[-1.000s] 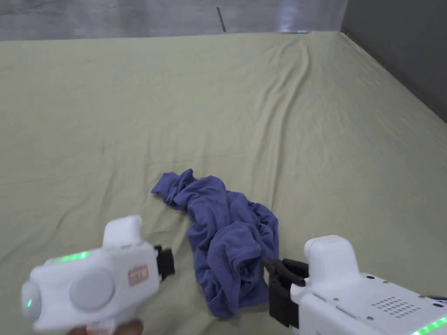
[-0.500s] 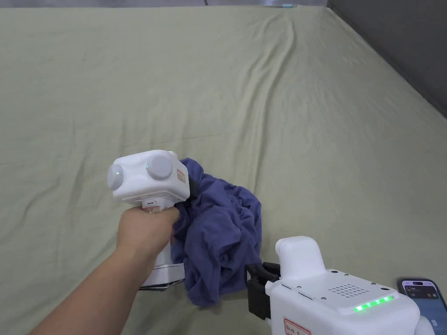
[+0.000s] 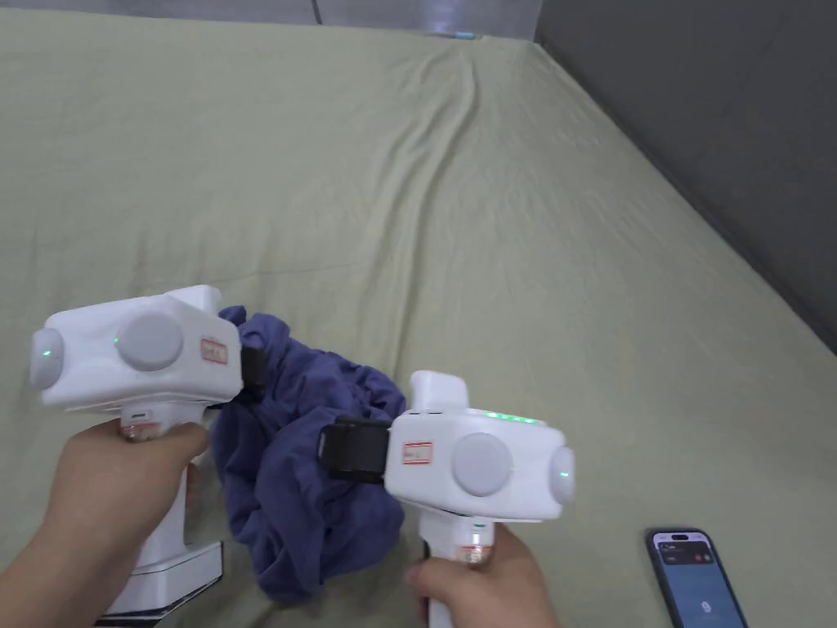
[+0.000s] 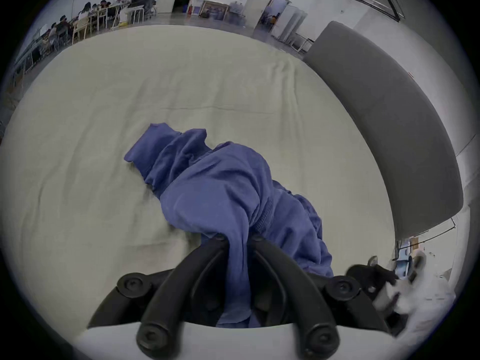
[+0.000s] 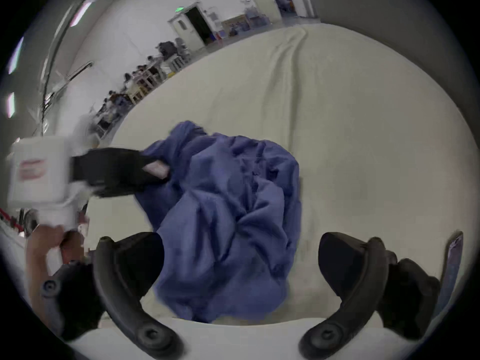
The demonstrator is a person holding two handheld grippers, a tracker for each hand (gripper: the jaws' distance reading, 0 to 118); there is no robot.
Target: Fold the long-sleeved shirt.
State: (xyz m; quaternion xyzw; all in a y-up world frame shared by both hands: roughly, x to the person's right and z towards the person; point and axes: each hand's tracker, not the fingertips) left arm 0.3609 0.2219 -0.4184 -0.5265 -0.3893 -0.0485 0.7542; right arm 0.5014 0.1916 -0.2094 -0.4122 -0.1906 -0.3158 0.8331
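The crumpled blue-violet long-sleeved shirt (image 3: 311, 458) is lying in a loose heap on the pale green bed sheet (image 3: 490, 204), toward the near edge of the bed, between the two white hand-held grippers. In the left gripper view the shirt (image 4: 223, 196) is trailing away from the camera as a bunched ridge, with one end reaching out over the sheet (image 4: 78, 132).

The left gripper (image 4: 237, 241) is pinching a fold of the shirt: its black jaws are drawn narrow, both pressing on a strip of fabric that is running down between them. In the head view the left gripper (image 3: 253, 368) is sitting at the heap's left side, with the person's left hand (image 3: 114, 482) wrapping its handle.

The right gripper (image 5: 240, 259) is standing wide, its two black jaws spread apart with the near part of the shirt (image 5: 228, 209) lying between them and neither visibly pressing on it. In the head view the right gripper (image 3: 327, 450) is pointing left into the heap, and the right hand (image 3: 482, 585) is holding it from below.

A dark smartphone (image 3: 695, 576) with a lit screen is resting on the sheet, well apart to the right of the shirt. A dark grey padded headboard (image 3: 719, 139) is bordering the bed on the right.
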